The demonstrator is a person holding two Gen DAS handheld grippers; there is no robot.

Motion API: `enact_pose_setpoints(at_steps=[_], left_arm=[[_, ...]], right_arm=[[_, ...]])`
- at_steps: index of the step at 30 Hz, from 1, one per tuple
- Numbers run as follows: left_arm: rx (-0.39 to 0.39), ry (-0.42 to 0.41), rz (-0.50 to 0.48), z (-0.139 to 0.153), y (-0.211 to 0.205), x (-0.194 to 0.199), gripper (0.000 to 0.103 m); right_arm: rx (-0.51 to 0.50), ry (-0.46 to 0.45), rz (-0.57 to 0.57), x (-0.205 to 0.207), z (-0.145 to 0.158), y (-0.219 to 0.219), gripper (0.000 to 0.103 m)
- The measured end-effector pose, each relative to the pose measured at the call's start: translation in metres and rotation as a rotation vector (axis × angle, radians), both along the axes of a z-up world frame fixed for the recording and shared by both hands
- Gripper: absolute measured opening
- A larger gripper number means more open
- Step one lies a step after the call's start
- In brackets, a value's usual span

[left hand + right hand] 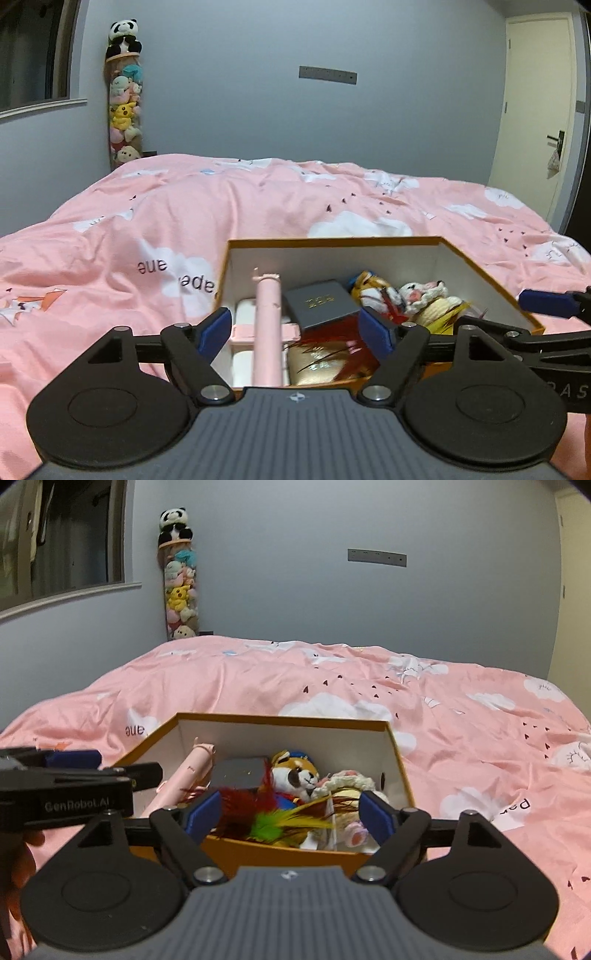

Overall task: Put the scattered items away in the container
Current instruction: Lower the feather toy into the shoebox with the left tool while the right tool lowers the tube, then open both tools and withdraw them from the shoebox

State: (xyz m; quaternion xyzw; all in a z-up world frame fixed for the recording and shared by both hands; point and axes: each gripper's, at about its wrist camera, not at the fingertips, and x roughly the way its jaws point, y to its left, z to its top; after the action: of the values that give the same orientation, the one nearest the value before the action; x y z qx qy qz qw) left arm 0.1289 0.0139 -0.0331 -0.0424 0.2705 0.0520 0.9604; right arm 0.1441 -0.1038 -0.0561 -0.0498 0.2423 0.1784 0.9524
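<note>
While both grippers hang at the near rim:
Box [491, 280]: on the pink bed [184, 206], holding every item.
Left gripper [299, 326]: jaws spread, empty; only its view shows the gold pouch [317, 365].
Right gripper [286, 814]: jaws spread, empty; only its view shows the green feather [269, 825].

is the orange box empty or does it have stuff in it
Not empty. The orange box holds a pink stick, a grey case, a plush dog and feathers.
</note>
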Motion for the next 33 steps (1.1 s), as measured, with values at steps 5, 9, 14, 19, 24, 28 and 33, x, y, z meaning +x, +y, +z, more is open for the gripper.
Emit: enact_pose_setpoints(at_steps=[5,9,14,19,24,28,33], left_arm=[[-0.008,0.049,0.021,-0.010,0.006,0.001,0.090],[0.015,0.055,0.030,-0.014,0.005,0.001,0.091],[0.062,0.048,0.027,-0.018,-0.001,0.002,0.094],[0.112,0.034,0.025,-0.025,-0.009,0.002,0.096],[0.117,0.037,0.016,-0.029,-0.010,0.004,0.096],[0.017,0.058,0.025,-0.035,-0.001,0.007,0.097],[0.040,0.034,0.033,-0.041,-0.003,0.007,0.097]], right_arm=[[-0.014,0.003,-0.034,0.003,-0.002,0.008,0.093],[-0.011,0.041,-0.051,0.007,-0.007,0.008,0.094],[-0.037,0.061,-0.067,0.011,-0.016,0.009,0.095],[-0.028,0.060,-0.069,0.012,-0.021,0.008,0.097],[-0.010,0.055,-0.074,0.012,-0.028,0.006,0.099],[-0.002,0.044,-0.079,0.013,-0.035,0.004,0.101],[0.005,-0.015,-0.093,0.008,-0.045,0.005,0.102]])
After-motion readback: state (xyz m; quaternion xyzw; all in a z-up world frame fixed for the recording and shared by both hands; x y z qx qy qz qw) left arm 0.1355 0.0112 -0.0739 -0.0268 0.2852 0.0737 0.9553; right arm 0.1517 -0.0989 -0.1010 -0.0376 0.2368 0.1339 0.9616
